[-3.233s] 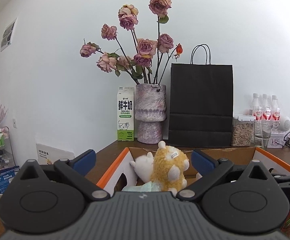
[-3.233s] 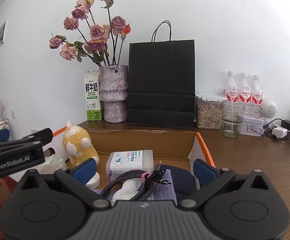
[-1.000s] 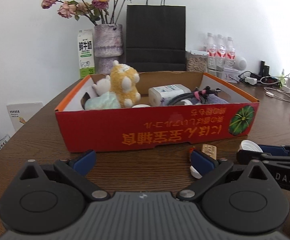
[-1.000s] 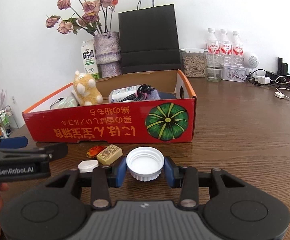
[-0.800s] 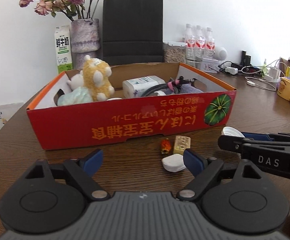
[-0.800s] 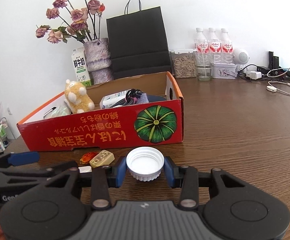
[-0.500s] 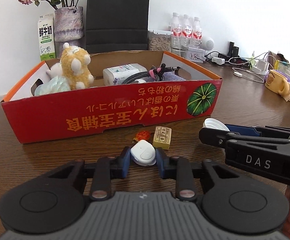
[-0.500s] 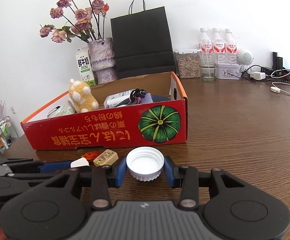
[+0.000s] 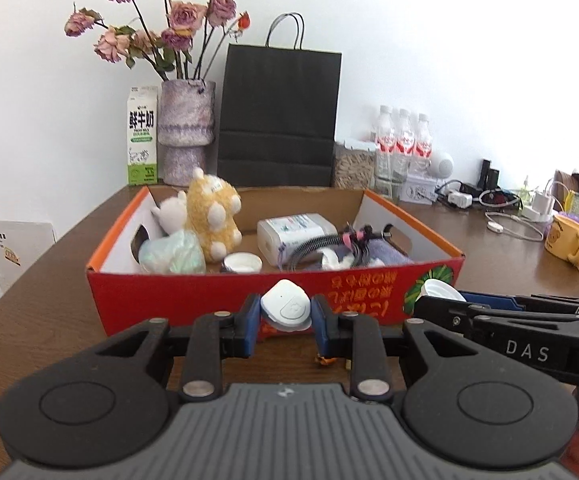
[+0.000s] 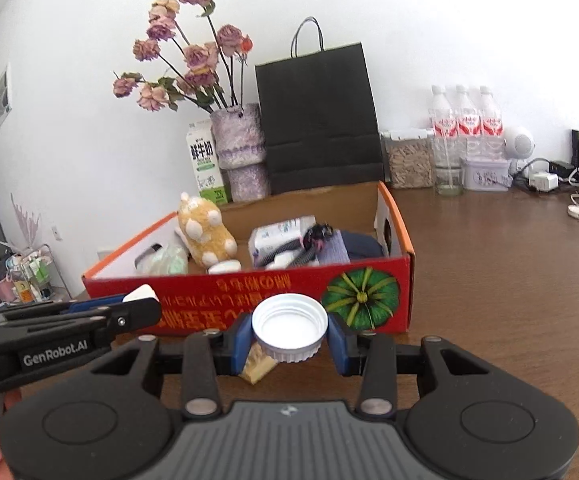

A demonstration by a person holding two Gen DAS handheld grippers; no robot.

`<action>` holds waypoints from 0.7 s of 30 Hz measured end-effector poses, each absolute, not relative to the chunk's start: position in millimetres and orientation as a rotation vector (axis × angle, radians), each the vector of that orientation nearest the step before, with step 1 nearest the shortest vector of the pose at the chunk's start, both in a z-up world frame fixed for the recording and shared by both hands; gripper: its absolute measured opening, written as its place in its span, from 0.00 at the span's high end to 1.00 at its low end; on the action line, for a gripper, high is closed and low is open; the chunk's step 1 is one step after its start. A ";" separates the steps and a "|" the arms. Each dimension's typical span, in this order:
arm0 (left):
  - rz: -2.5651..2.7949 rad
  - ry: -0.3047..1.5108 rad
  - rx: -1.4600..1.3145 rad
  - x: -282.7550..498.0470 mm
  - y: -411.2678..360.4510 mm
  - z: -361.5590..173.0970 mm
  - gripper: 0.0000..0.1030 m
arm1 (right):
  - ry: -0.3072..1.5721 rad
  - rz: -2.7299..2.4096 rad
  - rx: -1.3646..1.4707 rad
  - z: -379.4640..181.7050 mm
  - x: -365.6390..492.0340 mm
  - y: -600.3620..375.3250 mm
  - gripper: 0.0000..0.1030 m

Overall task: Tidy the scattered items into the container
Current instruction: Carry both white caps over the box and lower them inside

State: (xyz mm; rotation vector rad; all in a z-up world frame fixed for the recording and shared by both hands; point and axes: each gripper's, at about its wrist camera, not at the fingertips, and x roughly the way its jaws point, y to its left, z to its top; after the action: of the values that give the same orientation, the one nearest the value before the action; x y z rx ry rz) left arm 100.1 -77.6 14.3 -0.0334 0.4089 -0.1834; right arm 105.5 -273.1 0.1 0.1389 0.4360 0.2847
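Meanwhile, just in front of the red cardboard box (image 9: 177, 300), the left gripper (image 9: 285, 314) pinches a small white plastic case (image 9: 286, 311) and the right gripper (image 10: 289, 334) clamps a white bottle cap (image 10: 289, 326) by its rim (both likely light, rigid, somewhat slick). A tan packet (image 10: 258, 366) lies on the bench (image 10: 509, 280) before the box.

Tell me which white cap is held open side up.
The white ribbed cap in the right tongs, its hollow facing up. The other white cap lies loose in the red box.
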 end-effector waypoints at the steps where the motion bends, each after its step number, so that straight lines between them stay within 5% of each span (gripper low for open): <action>1: -0.174 0.393 -0.038 102.1 -75.1 19.2 0.73 | 0.414 0.289 0.135 8.3 108.4 -271.3 0.62; 14: -0.061 0.291 -0.098 170.9 -59.8 52.9 0.73 | 0.334 0.279 0.084 48.4 194.5 -240.9 0.62; 21: -0.014 0.351 -0.103 212.6 -52.3 20.7 0.73 | 0.382 0.270 0.061 22.3 228.3 -228.8 0.62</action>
State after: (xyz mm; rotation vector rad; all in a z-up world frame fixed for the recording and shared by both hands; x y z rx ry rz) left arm 212.6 -52.3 20.7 -0.1026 0.3508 -0.0136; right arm 228.3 -228.8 22.3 0.0615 0.3816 0.2699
